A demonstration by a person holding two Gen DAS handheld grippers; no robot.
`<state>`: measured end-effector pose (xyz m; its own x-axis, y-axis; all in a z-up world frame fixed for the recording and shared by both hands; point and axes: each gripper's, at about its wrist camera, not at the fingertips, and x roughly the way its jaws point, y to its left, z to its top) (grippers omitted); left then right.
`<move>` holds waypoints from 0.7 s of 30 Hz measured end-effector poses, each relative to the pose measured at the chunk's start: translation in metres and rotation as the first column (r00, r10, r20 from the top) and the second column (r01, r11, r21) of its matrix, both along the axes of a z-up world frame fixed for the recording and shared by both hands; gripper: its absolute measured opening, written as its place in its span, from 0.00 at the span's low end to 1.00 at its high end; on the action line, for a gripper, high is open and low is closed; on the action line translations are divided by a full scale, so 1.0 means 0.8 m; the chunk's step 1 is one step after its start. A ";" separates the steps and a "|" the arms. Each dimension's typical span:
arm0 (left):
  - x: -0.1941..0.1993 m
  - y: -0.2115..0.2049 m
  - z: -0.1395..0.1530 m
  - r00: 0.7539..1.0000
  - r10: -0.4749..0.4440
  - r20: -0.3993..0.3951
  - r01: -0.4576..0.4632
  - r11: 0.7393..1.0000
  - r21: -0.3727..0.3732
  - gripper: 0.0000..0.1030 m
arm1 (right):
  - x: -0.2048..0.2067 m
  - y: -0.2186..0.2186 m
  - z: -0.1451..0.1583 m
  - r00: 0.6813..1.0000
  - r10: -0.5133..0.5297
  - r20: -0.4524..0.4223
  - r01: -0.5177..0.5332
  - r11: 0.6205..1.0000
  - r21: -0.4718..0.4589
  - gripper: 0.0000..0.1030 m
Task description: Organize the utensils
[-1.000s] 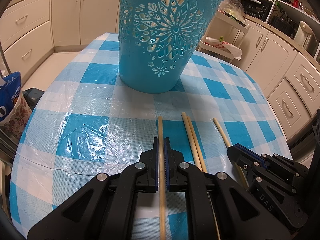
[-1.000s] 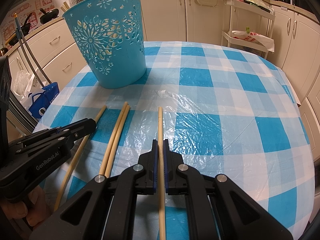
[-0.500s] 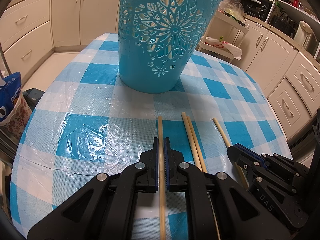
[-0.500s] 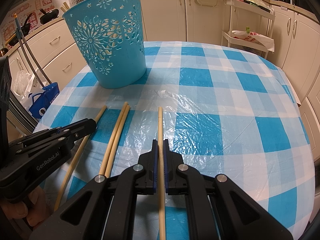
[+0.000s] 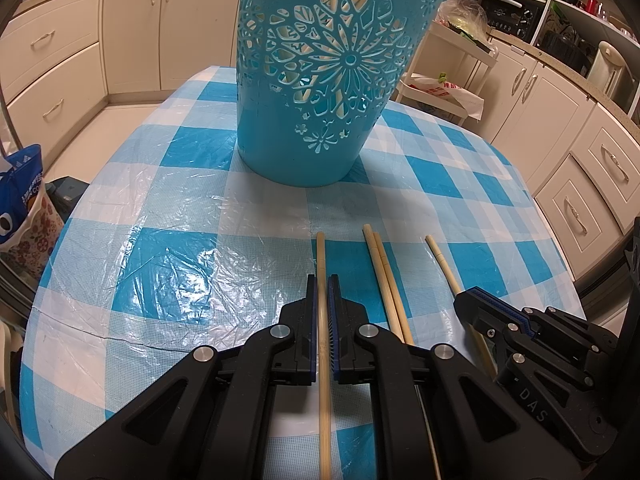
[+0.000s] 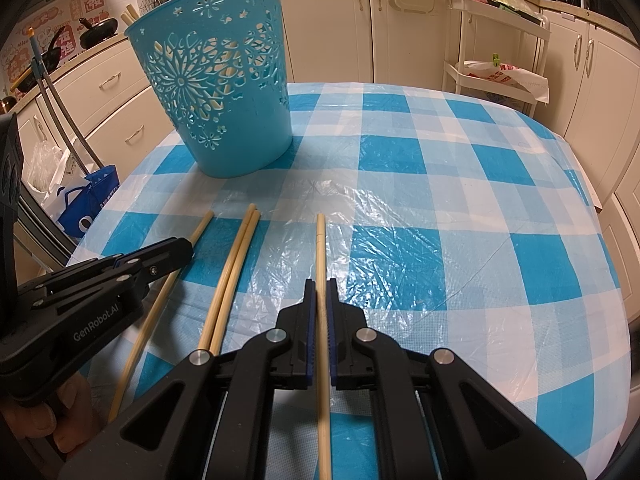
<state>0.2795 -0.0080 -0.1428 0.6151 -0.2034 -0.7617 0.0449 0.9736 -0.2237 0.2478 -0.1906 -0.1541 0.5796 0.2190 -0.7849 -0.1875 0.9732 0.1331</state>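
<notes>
Nothing has changed over the last sec: both hands stay put. Left gripper [image 5: 323, 284] is clamped narrow on the leftmost chopstick [image 5: 321, 252], right gripper [image 6: 320, 288] likewise on the rightmost chopstick [image 6: 320, 240], both sticks low over the table [image 6: 460, 208]. A loose pair of chopsticks [image 6: 236, 256] lies between them. Blue basket [image 5: 332, 76] w/ sticks inside stands beyond. Judgement: grips set, lift and drop into basket comes next.

Left gripper [image 5: 322, 284]: angled down, jaws closed on a chopstick [image 5: 321, 256] running lengthwise between the pads. Right gripper [image 6: 320, 286]: same downward angle, jaws closed on another chopstick [image 6: 320, 240] likewise. A hand [image 6: 60, 420] grasps the left gripper's handle.
</notes>
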 end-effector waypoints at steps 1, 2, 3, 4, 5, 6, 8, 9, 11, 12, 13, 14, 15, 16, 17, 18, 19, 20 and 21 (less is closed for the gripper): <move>0.000 0.000 0.000 1.000 0.000 0.000 0.000 1.000 0.000 0.05 | 0.000 0.001 0.000 1.000 0.000 0.000 0.000 1.000 -0.001 0.06; 0.000 0.000 0.000 1.000 0.000 0.000 0.000 1.000 0.000 0.05 | 0.000 0.000 0.000 1.000 0.000 0.000 0.000 1.000 0.000 0.06; 0.000 0.000 0.000 1.000 0.000 0.000 0.000 1.000 0.000 0.05 | 0.000 0.000 0.000 1.000 0.000 0.000 0.000 1.000 0.002 0.06; 0.000 0.000 0.000 1.000 0.000 0.000 0.000 1.000 0.000 0.05 | 0.000 0.000 0.000 1.000 0.000 -0.001 0.000 1.000 0.003 0.06; 0.000 0.000 0.000 1.000 0.001 0.000 -0.001 1.000 0.000 0.05 | 0.000 0.000 0.000 1.000 0.000 -0.001 0.000 1.000 0.004 0.06; 0.000 0.000 0.000 1.000 0.001 0.000 -0.001 1.000 0.001 0.05 | 0.000 -0.001 0.000 1.000 0.000 -0.001 0.000 1.000 0.007 0.06; 0.000 0.000 0.000 1.000 0.000 0.000 0.000 1.000 0.002 0.05 | 0.000 -0.002 0.000 1.000 -0.001 -0.003 0.001 1.000 0.015 0.06; 0.000 0.000 0.000 1.000 0.000 0.001 0.000 1.000 0.005 0.05 | 0.000 -0.002 0.000 1.000 -0.002 -0.003 0.002 1.000 0.019 0.06; 0.000 0.000 0.000 1.000 0.001 0.002 -0.001 1.000 0.009 0.05 | 0.000 -0.003 0.000 1.000 -0.002 -0.004 0.002 1.000 0.021 0.06; 0.000 0.000 0.000 1.000 0.002 0.001 -0.002 1.000 0.008 0.05 | 0.000 -0.003 0.000 1.000 -0.001 -0.004 0.002 1.000 0.020 0.06; 0.001 0.001 -0.001 1.000 0.002 0.000 -0.002 1.000 0.007 0.05 | 0.000 -0.003 0.000 1.000 -0.001 -0.005 0.001 1.000 0.020 0.06; 0.001 0.001 -0.001 1.000 0.002 0.000 -0.002 1.000 0.007 0.05 | 0.000 -0.003 0.000 1.000 -0.001 -0.005 0.001 1.000 0.021 0.06; 0.001 0.001 -0.001 1.000 0.001 0.000 -0.001 1.000 0.008 0.05 | 0.001 -0.004 0.000 1.000 -0.001 -0.007 0.001 1.000 0.021 0.06; 0.001 0.001 -0.001 1.000 0.001 0.000 -0.001 1.000 0.009 0.05 | 0.001 -0.002 0.000 1.000 0.001 -0.008 -0.001 1.000 0.019 0.06; 0.001 0.001 -0.001 1.000 0.001 0.000 -0.001 1.000 0.010 0.05 | 0.002 -0.002 0.000 1.000 0.004 -0.010 -0.003 1.000 0.019 0.06; 0.002 0.002 -0.002 1.000 0.001 0.001 -0.001 1.000 0.009 0.05 | 0.003 -0.002 0.001 1.000 0.006 -0.014 -0.006 1.000 0.020 0.06; 0.002 0.003 -0.002 1.000 0.000 0.000 0.000 1.000 0.003 0.05 | 0.005 -0.002 0.001 1.000 0.008 -0.017 -0.007 1.000 0.022 0.07; 0.002 0.003 -0.002 1.000 0.000 -0.001 0.000 1.000 0.000 0.05 | 0.006 -0.001 0.001 1.000 0.012 -0.021 -0.012 1.000 0.026 0.09; 0.002 0.004 -0.002 1.000 -0.001 -0.001 0.001 1.000 -0.005 0.05 | 0.008 0.001 0.001 0.999 0.024 -0.024 -0.024 0.999 0.023 0.10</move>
